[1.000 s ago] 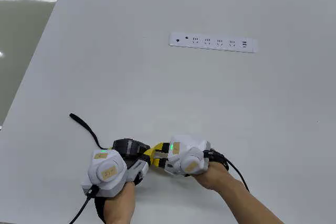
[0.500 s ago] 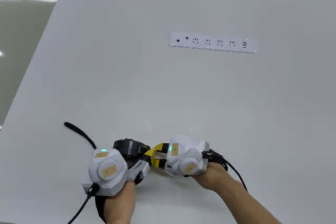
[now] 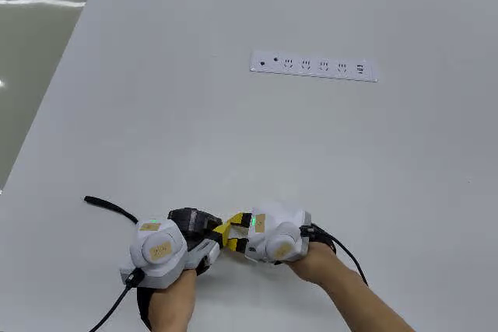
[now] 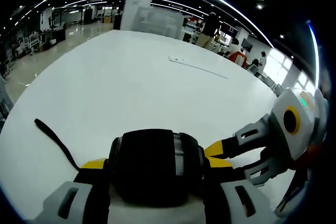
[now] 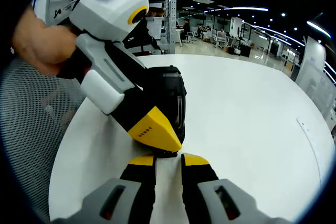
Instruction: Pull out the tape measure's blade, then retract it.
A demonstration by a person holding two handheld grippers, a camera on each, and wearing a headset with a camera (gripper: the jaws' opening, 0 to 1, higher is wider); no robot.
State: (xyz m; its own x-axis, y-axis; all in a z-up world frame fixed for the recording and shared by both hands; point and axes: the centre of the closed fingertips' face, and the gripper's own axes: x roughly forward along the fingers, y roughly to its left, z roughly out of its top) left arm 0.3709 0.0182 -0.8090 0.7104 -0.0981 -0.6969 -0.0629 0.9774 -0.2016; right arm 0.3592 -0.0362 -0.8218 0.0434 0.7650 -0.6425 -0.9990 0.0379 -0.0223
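The black tape measure [image 3: 193,221] rests low on the white table [image 3: 233,138], and its black wrist strap [image 3: 107,207] trails off to the left. My left gripper [image 3: 199,232] is shut around its body [image 4: 155,163], with a yellow-tipped finger on either side. From the right, my right gripper [image 3: 233,231] meets the case front. In the right gripper view its jaws [image 5: 168,157] stand almost together on a small dark tab at the case mouth [image 5: 167,109]. No length of blade shows between the grippers.
A white power strip [image 3: 313,66] lies flat further back on the table. The table's left edge drops to a glossy floor [image 3: 31,36]. A person's hands and forearms hold both grippers at the near edge.
The strap's free end has swung down and to the left on the table. Both grippers stay close together on the tape measure, shifted slightly.
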